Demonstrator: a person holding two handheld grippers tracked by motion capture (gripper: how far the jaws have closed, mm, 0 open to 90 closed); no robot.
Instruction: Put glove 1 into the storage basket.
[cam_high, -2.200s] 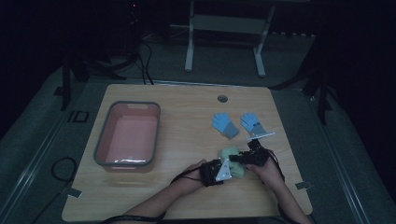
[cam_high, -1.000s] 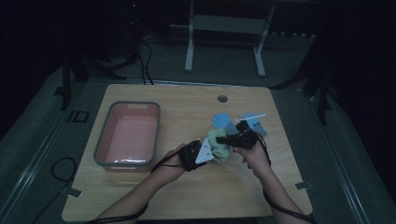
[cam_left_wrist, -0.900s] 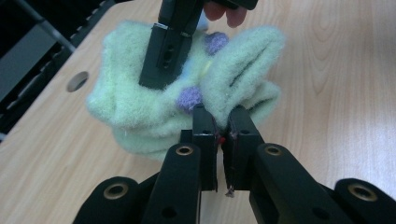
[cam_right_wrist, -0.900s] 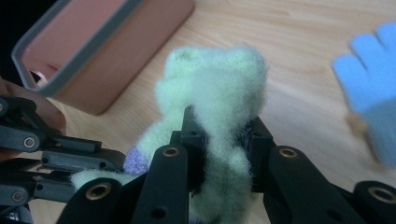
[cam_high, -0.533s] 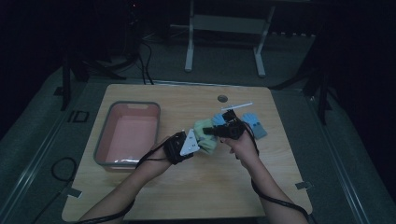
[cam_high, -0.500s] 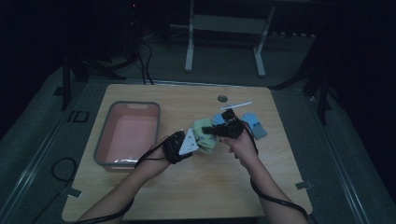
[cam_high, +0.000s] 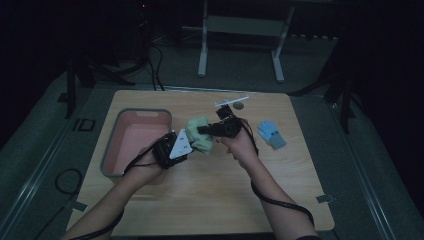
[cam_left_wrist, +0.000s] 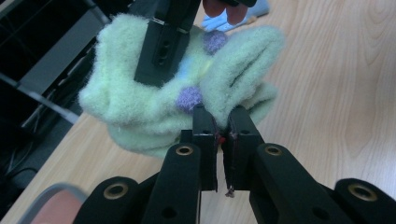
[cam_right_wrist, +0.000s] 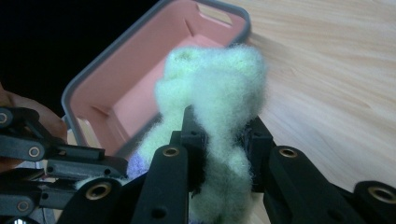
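Both forearms reach in from the near edge of the pale wooden table (cam_high: 210, 200) and converge over its middle, wrists raised so the two tools meet above the surface. The left gripper (cam_high: 189, 146), black with a grey three-cornered plate on top, points toward the right; the right gripper (cam_high: 205, 130) points back toward it, its cable looping down along the forearm.

Between them hangs a fluffy pale green sock with purple dots (cam_high: 199, 134), held off the table just beside the right rim of the pink rectangular plastic bin with a grey rim (cam_high: 111, 155). In the left gripper view the left gripper's fingers (cam_left_wrist: 204, 135) are clenched on a thin fold at the sock's (cam_left_wrist: 135, 107) lower edge, the pads almost meeting with only a sliver of fleece between. The right gripper's finger lies pressed into the pile higher up in that view. In the right gripper view the right gripper (cam_right_wrist: 223, 135) grasps a thicker bunch of the sock (cam_right_wrist: 215, 84), its fingers (cam_right_wrist: 191, 135) sunk into fuzzy fibres that bulge out above and below them; the bin's (cam_right_wrist: 93, 77) smooth pink floor lies behind.

The sock is soft, crumpled into deep rounded folds. A light blue knitted glove (cam_high: 271, 134) lies flat on the table, well apart to the right.
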